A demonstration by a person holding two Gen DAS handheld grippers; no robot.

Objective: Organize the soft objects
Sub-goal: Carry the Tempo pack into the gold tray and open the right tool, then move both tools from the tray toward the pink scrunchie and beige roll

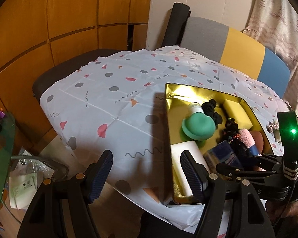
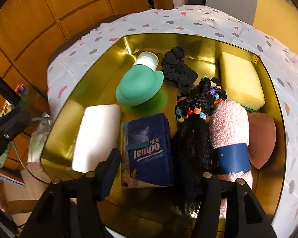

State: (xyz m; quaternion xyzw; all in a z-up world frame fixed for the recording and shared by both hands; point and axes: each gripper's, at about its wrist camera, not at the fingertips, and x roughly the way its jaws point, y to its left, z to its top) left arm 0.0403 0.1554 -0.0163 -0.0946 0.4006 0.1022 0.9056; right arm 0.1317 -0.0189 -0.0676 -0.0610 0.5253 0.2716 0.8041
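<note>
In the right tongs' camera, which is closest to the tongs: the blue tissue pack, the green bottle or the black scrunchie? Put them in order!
From the right tongs, nearest first:
1. Blue tissue pack, right between the fingers, at the tray's near side.
2. Green bottle, mid-tray, left of centre.
3. Black scrunchie, behind the bottle, towards the far wall.

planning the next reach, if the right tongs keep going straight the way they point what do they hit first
Most likely the blue tissue pack, lying between the open right tongs in the gold tray; depth is unclear, and the black hairpiece lies close by.

left wrist: oblique, beside gold tray (image 1: pixel 169 119) | right wrist: close above | shared: tray
</note>
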